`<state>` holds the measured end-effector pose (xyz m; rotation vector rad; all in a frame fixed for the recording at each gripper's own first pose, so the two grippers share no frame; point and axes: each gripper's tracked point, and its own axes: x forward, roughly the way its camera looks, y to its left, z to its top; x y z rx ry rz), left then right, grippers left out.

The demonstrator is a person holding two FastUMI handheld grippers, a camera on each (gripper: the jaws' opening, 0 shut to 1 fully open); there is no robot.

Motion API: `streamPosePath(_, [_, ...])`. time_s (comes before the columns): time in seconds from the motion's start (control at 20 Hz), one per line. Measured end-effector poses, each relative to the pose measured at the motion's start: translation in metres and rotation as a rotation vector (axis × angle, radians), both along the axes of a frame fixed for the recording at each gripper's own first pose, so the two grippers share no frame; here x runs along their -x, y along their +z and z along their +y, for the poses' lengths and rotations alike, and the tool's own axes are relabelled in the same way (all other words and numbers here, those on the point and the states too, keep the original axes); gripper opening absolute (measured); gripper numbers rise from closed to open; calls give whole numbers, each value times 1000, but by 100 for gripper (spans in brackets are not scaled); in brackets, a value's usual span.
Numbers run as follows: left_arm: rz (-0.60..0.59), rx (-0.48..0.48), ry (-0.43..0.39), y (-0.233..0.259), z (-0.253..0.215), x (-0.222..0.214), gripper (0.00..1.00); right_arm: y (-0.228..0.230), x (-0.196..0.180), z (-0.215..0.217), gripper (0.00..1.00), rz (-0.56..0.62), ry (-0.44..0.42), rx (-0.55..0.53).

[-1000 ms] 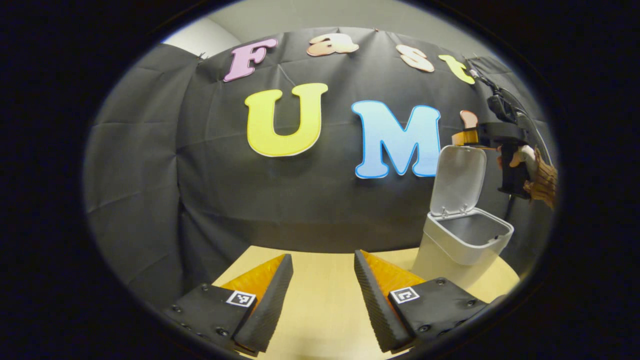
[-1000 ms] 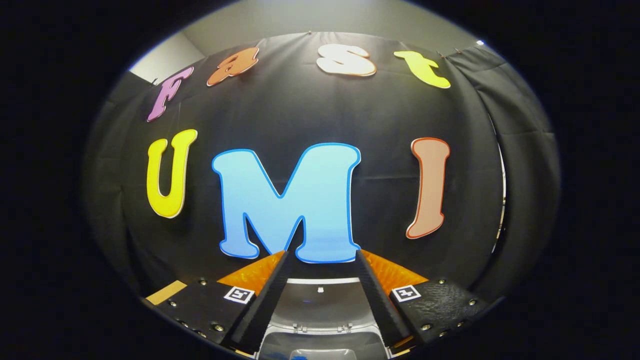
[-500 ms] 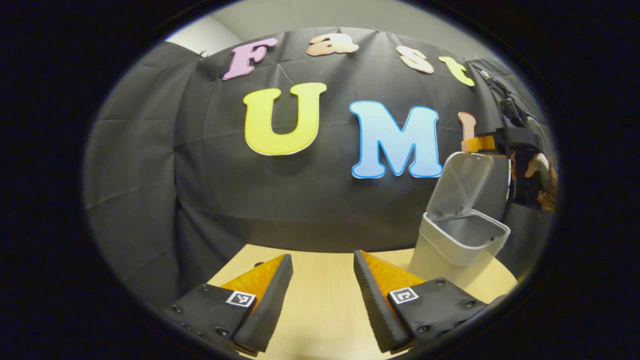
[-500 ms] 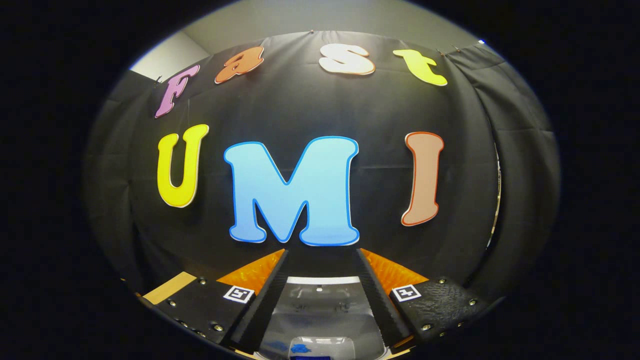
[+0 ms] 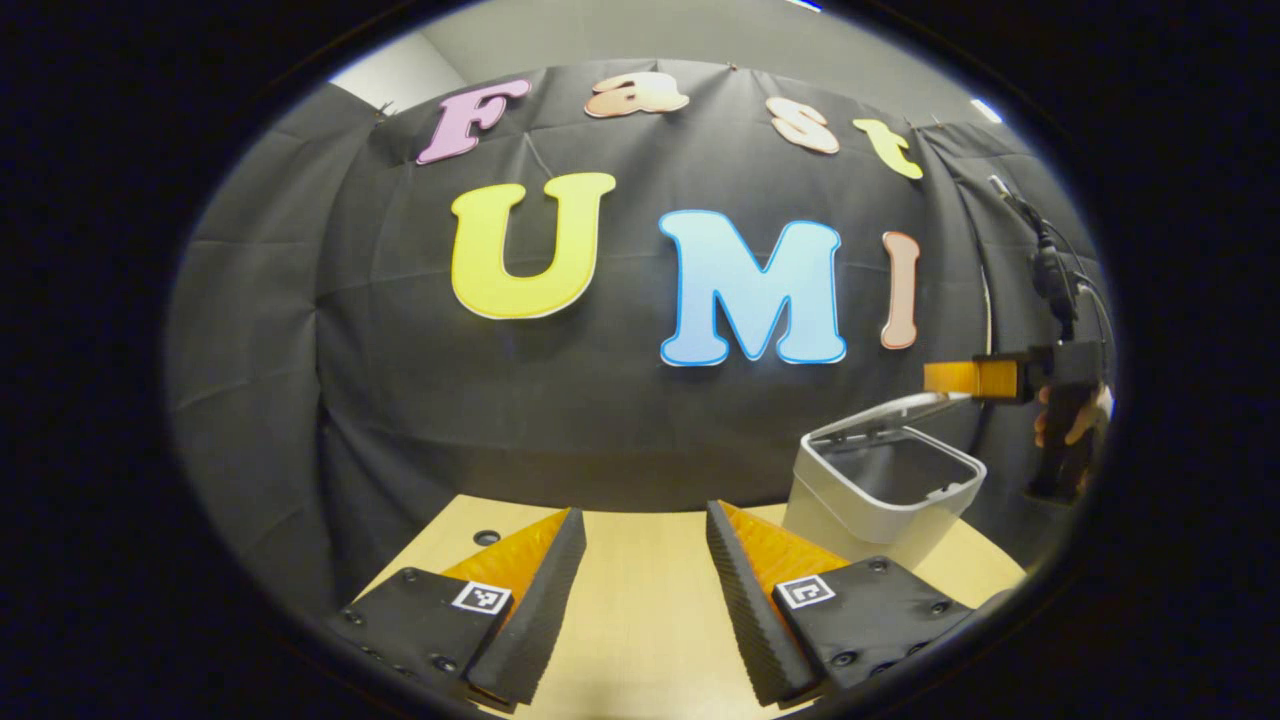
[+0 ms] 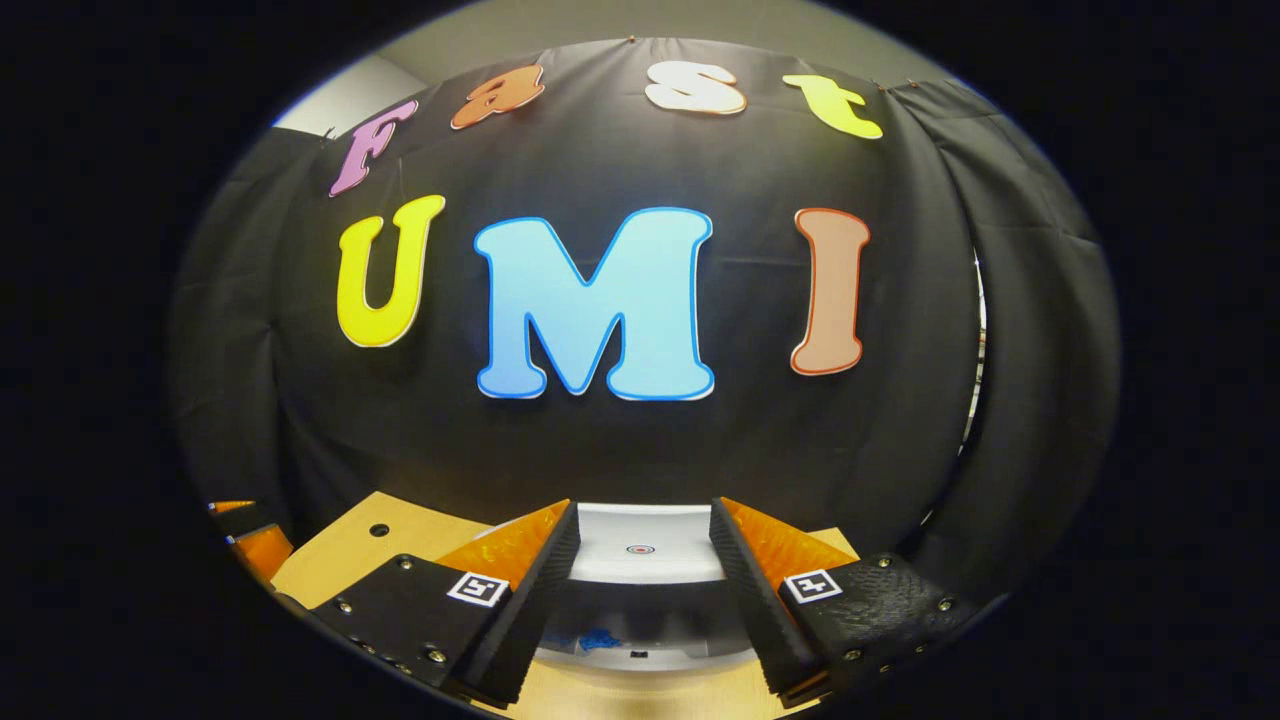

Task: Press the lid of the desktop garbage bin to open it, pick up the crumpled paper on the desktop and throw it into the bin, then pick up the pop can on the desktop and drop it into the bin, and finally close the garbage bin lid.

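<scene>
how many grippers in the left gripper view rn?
2. The left gripper is at the bottom, open above the table. The right gripper is at far right, held by a hand, reaching over the lid of the bin.

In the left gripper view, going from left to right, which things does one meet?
Small hole in the table → left gripper → garbage bin → right gripper pressing the lid → hand holding it.

The bin (image 5: 880, 490) sits on the table (image 5: 640, 610), right of the frame; its lid (image 6: 640, 545) hangs just above it.
</scene>
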<state>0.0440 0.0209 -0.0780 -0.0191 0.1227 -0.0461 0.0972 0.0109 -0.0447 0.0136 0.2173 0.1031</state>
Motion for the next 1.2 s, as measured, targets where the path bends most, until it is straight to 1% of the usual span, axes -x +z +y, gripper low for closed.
streamPosePath(0.1, [-5, 4, -3, 3, -2, 1, 84, -13, 7, 0, 85, 25, -1, -6])
streamPosePath(0.15, [-6, 5, -2, 3, -1, 3, 81, -19, 9, 0, 85, 38, -3, -9])
streamPosePath(0.2, [-6, 6, -2, 3, -1, 4, 84, -26, 12, 0, 85, 51, -5, -12])
streamPosePath(0.25, [-5, 6, 1, 3, 0, 4, 81, -31, 14, 0, 85, 64, -7, -14])
streamPosePath(0.45, [-10, 0, 13, 6, 6, 9, 81, -50, 20, 2, 86, 93, -15, -6])
streamPosePath(0.5, [-10, -2, 17, 6, 7, 11, 84, -54, 21, 2, 86, 98, -15, -2])
streamPosePath(0.55, [-11, -2, 18, 7, 7, 12, 81, -57, 22, 3, 86, 105, -14, 1])
streamPosePath(0.6, [-11, -1, 18, 7, 8, 13, 84, -60, 23, 3, 86, 109, -13, 2])
streamPosePath(0.85, [-12, 3, 23, 8, 8, 15, 84, -73, 28, 5, 86, 132, -11, 7])
streamPosePath(0.9, [-14, 5, 23, 8, 9, 15, 81, -72, 28, 4, 85, 120, -13, 9])
streamPosePath(0.95, [-13, 6, 22, 7, 8, 15, 81, -74, 28, 4, 86, 124, -14, 9])
streamPosePath(1.0, [-11, 7, 23, 7, 8, 15, 84, -74, 28, 4, 86, 116, -16, 4])
streamPosePath(1.15, [-13, 8, 26, 7, 10, 14, 81, -75, 28, 4, 86, 104, -25, -6])
streamPosePath(1.2, [-13, 8, 27, 7, 10, 14, 84, -75, 27, 4, 86, 91, -27, -3])
